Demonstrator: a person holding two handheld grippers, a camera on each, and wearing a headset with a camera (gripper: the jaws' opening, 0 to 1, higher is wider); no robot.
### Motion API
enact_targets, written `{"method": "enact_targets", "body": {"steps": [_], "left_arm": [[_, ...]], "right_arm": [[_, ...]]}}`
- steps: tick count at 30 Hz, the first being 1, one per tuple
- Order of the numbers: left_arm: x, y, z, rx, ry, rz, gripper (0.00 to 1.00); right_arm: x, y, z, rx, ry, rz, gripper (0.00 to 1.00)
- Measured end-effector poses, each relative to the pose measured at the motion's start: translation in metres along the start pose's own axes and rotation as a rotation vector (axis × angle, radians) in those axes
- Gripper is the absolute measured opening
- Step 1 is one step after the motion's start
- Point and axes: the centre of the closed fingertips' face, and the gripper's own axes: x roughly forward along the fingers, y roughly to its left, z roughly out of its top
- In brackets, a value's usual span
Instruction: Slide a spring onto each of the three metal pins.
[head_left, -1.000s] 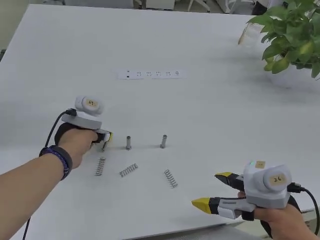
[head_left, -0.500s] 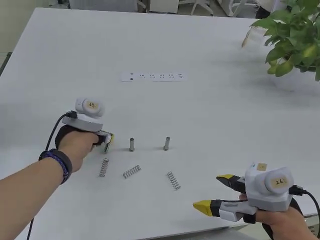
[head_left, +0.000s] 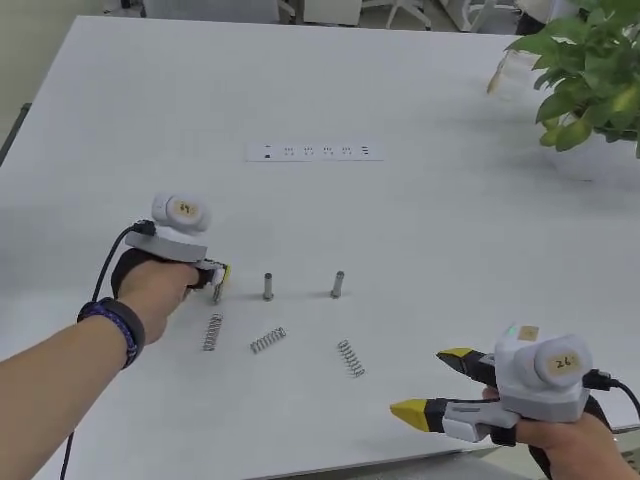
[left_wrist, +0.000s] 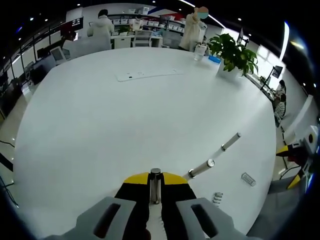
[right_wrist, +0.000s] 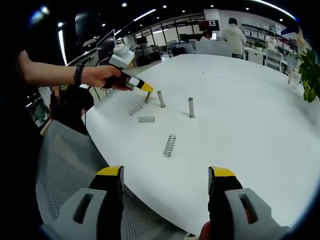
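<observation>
Left claw (left_wrist: 155, 178) clamps leftmost grey metal pin (left_wrist: 155, 191) | right claw (head_left: 422, 381), lower right, spread empty | step: first pin | next: fetch nearest coiled steel spring (head_left: 350, 357)

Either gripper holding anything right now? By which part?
The left gripper is shut on the leftmost pin, with its fingers on the shaft just below the top end. The right gripper is open and holds nothing.

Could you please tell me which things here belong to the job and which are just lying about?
Job: left pin in left gripper, middle pin, right pin, left spring, middle spring, right spring, right gripper.
Lying about: power strip, potted plant.
</observation>
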Motion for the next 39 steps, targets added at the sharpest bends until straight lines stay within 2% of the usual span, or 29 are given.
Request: {"method": "enact_targets", "body": {"steps": [15,22,39], "left_arm": [[-0.006,0.002,0.001,0.004,-0.01,0.008,0.0],[-0.009,0.002,0.0,0.023,-0.014,0.01,0.0],[-0.017,-0.003,-0.009,0.082,-0.01,0.018,0.0]], "right_arm": [[0.0,0.001,-0.001,-0.001,-0.003,0.0,0.67],[0.0,0.002,0.0,-0.002,-0.006,0.001,0.67],[0.001,0.003,-0.001,-0.006,-0.008,0.006,0.67]]}}
